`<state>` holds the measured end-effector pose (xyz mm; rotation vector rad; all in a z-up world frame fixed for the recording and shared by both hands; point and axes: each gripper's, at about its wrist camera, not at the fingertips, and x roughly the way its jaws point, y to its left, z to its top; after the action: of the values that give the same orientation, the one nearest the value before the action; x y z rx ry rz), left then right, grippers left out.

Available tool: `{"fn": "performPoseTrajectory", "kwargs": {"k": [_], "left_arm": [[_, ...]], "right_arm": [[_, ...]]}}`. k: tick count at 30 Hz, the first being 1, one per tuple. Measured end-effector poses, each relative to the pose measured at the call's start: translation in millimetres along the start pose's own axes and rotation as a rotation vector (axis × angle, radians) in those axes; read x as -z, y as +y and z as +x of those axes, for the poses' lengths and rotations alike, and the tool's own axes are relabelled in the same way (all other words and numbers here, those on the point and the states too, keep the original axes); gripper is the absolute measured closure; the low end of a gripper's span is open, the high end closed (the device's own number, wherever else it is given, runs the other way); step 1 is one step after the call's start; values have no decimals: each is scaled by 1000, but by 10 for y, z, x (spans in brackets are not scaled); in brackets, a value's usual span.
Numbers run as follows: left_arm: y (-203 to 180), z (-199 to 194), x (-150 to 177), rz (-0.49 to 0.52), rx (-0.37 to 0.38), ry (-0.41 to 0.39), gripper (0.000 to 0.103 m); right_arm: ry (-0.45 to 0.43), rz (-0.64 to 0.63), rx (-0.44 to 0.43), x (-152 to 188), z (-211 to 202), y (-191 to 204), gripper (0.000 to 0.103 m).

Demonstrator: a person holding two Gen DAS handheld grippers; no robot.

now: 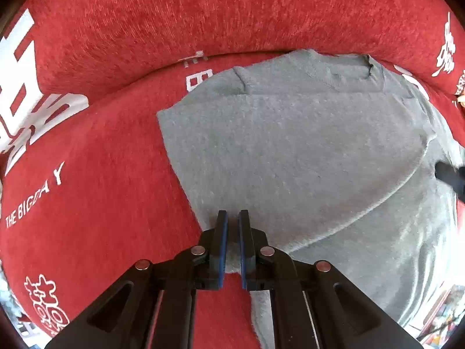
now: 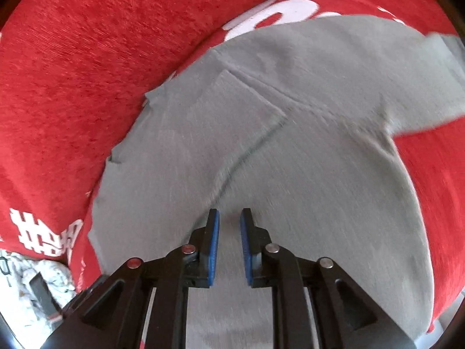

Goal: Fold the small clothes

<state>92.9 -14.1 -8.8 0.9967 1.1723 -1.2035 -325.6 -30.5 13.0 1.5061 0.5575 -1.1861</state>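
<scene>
A small grey T-shirt (image 1: 305, 145) lies flat on a red sofa cover, one side folded over its body. My left gripper (image 1: 233, 216) is over the shirt's near left edge, jaws nearly closed with grey cloth between the blue pads. In the right wrist view the same shirt (image 2: 305, 145) fills the middle, a sleeve (image 2: 436, 87) spread to the right. My right gripper (image 2: 229, 213) hovers over the shirt's middle, jaws slightly apart and holding nothing. Its black tip shows at the right edge of the left wrist view (image 1: 450, 174).
The red cover (image 1: 101, 174) has white lettering and rises into a backrest (image 1: 203, 14) behind the shirt. A white patterned cloth (image 2: 37, 285) lies at the lower left of the right wrist view. The sofa's edge shows at the lower right (image 2: 453, 305).
</scene>
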Motion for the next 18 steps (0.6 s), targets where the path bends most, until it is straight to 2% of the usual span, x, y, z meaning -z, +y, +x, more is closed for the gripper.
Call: {"fn": "performPoseTrajectory", "kwargs": {"k": [6, 8, 12, 16, 17, 18], "left_arm": [[-281, -103, 55, 34, -15, 18, 95], [-431, -121, 93, 63, -39, 28, 95], [-635, -145, 125, 81, -39, 60, 95], [-883, -237, 129, 82, -18, 28, 95], [-937, -245, 125, 84, -26, 20, 91], [-997, -250, 115, 86, -38, 14, 49]], "right_arm": [[26, 9, 1, 328, -211, -138, 67], [36, 22, 1, 416, -272, -198, 64], [44, 47, 12, 520, -347, -313, 56], [51, 57, 0, 557, -419, -444, 50], [55, 61, -8, 556, -432, -486, 48], [60, 67, -16, 545, -445, -537, 46]]}}
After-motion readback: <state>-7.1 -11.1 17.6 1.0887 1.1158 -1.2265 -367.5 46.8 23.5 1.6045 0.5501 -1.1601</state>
